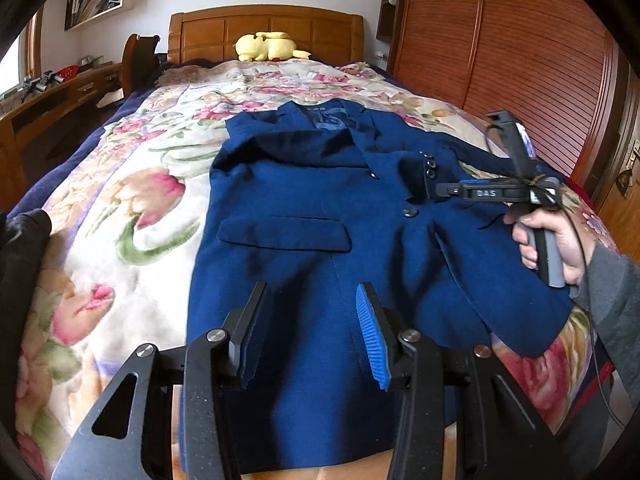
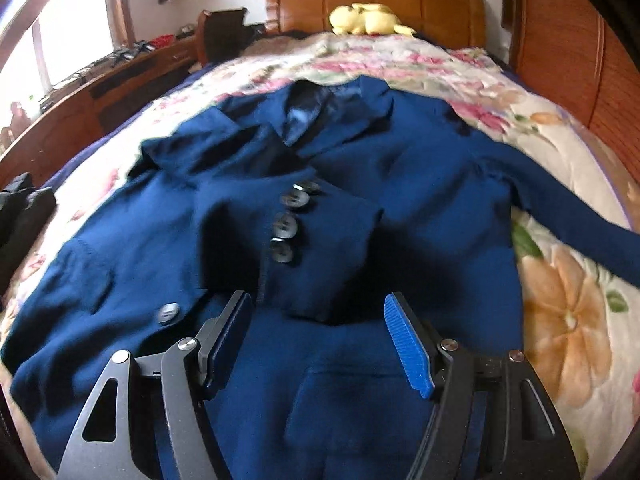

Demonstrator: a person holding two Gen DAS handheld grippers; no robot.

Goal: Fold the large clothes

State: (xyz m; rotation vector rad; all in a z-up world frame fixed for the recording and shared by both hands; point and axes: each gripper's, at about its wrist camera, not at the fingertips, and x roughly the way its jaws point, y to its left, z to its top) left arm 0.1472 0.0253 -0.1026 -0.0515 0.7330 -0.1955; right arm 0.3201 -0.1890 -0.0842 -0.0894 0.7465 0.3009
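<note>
On the floral bedspread (image 1: 120, 208), the right gripper (image 1: 434, 191) reads "DAS".

You see a matt navy woollen jacket (image 1: 320, 216) with glossy buttons (image 2: 285, 226) on a fuzzy floral blanket (image 1: 132, 184); the headboard (image 1: 264, 30) is varnished wood.

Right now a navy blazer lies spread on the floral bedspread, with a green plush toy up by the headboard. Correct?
Not quite: the plush toy is yellow, not green, as the left wrist view shows. The navy blazer does lie spread on the floral bedspread, toy by the headboard.
</note>
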